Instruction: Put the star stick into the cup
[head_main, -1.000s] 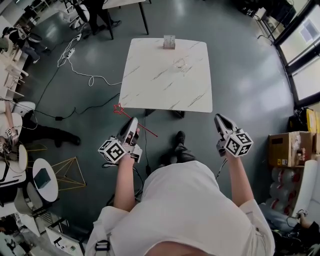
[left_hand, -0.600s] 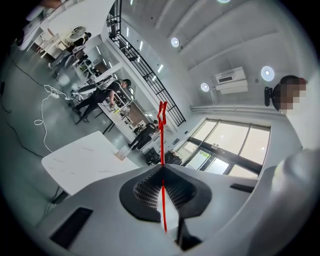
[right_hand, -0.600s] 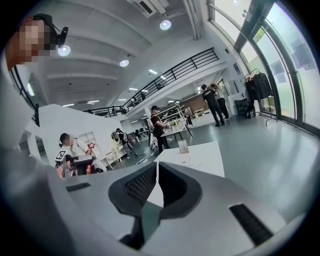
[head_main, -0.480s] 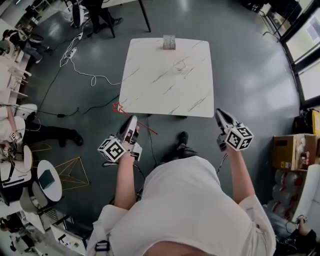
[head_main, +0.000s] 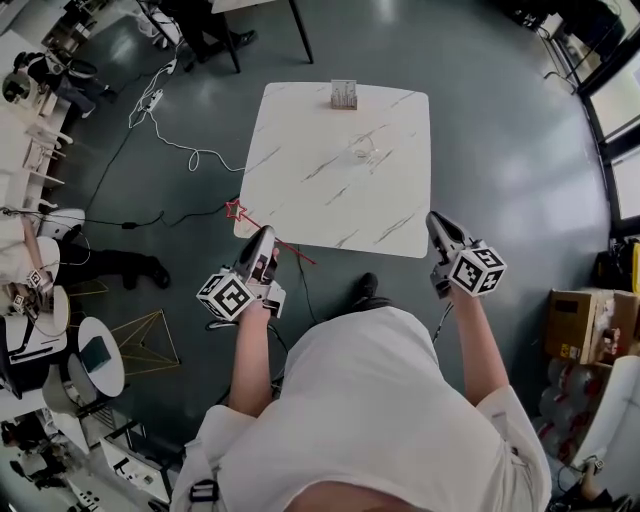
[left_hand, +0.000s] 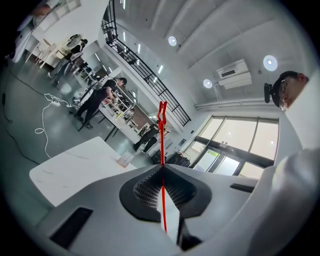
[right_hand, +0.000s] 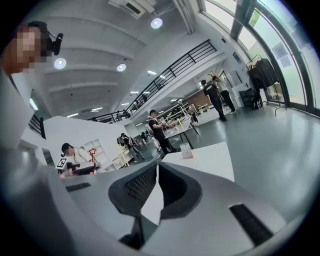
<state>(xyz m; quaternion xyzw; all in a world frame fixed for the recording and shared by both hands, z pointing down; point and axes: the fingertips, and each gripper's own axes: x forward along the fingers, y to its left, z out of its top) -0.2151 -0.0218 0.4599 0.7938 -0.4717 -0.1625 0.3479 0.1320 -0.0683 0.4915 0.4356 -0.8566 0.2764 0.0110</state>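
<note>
While it points level, the left claw (head_main: 266, 233) pinches the star stick (head_main: 246, 218).

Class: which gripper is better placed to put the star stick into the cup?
Left. The left gripper has its jaws shut on the star stick; the right gripper is shut and empty.

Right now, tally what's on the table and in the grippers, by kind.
Star stick: 1, clamped in the left gripper
Clear cup: 1, on the table
Small card stand: 1, at the table's far edge
Grippers: 2; the right gripper is shut and empty
Total: 5
</note>
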